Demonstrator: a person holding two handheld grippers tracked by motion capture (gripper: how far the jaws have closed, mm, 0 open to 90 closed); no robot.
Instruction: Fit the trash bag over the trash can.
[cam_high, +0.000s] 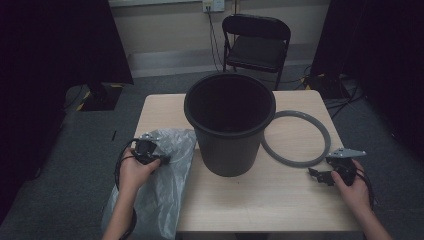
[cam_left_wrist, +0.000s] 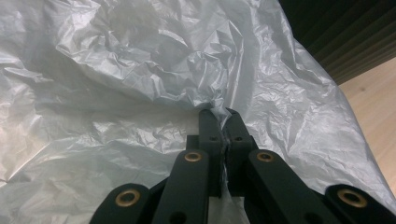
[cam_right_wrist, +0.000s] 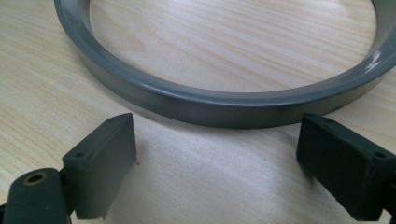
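A crinkled translucent plastic bag lies over the table's left side and hangs off its front edge. My left gripper is shut on a fold of this plastic bag; the left gripper view has the film pinched between the closed jaws of the left gripper. A dark round bin stands upright in the middle of the table. To its right lies a grey ring. My right gripper rests just in front of the grey ring, jaws wide open, nothing between them in the right gripper view.
The wooden table has bare surface at the front between bin and right hand. A black folding chair stands behind the table. Cables and dark curtains flank the floor at both sides.
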